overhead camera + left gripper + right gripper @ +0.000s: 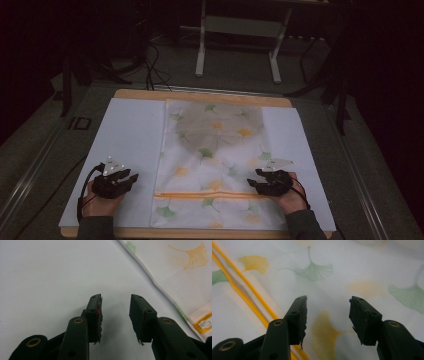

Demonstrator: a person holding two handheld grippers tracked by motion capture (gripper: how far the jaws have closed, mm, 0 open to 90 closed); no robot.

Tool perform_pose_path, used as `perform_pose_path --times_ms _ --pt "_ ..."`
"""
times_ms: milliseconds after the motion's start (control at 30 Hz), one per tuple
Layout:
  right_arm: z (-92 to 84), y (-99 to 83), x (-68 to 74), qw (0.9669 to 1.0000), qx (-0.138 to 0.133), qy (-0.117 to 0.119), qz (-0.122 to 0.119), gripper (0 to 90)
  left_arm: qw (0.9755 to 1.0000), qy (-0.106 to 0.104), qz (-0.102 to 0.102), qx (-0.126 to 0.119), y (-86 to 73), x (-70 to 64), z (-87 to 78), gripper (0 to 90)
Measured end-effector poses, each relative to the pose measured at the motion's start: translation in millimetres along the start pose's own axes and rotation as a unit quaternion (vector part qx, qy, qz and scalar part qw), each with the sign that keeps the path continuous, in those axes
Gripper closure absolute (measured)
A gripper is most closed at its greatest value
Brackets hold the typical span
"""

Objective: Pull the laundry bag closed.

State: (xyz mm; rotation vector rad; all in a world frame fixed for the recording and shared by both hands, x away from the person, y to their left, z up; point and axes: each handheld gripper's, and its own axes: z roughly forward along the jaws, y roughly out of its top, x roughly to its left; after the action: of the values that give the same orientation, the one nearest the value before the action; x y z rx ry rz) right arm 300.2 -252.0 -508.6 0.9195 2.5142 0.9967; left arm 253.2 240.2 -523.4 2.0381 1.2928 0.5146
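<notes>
Desk [135,95] fills the middle of the high view under a white sheet [127,145], and on it lies the ginkgo-print cloth bag [215,165], centre frame, orange zipper [210,194] crossing its lower part. Left hand-held gripper [131,178] sits at lower left, jaws spread over bare white sheet just beside the bag's edge. Right hand-held gripper [254,180] at lower right, jaws spread over the bag near the zipper, possibly hovering; contact is hard to judge.
</notes>
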Motion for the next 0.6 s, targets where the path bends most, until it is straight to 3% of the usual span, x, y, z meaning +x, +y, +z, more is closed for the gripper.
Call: perform_pose_path --times_ms 200,333,400,600 --pt "10.7 15.9 10.7 0.9996 0.006 0.017 -0.021 48.4 1.0000 -0.004 -0.005 0.001 -0.4 -0.7 0.2 60.0" --pt "16.8 23.3 17.0 0.9988 0.006 0.042 -0.025 49.2 0.9997 0.014 0.017 0.012 -1.2 -3.2 1.2 59.5" --pt "20.6 27.7 20.1 0.9978 0.008 0.057 -0.032 49.2 0.9997 0.012 0.018 0.012 -1.6 -2.9 2.2 59.4" --pt "27.1 38.6 27.5 0.9964 0.007 0.071 -0.046 49.6 0.9996 0.012 0.021 0.013 -1.1 -3.2 1.4 59.1"
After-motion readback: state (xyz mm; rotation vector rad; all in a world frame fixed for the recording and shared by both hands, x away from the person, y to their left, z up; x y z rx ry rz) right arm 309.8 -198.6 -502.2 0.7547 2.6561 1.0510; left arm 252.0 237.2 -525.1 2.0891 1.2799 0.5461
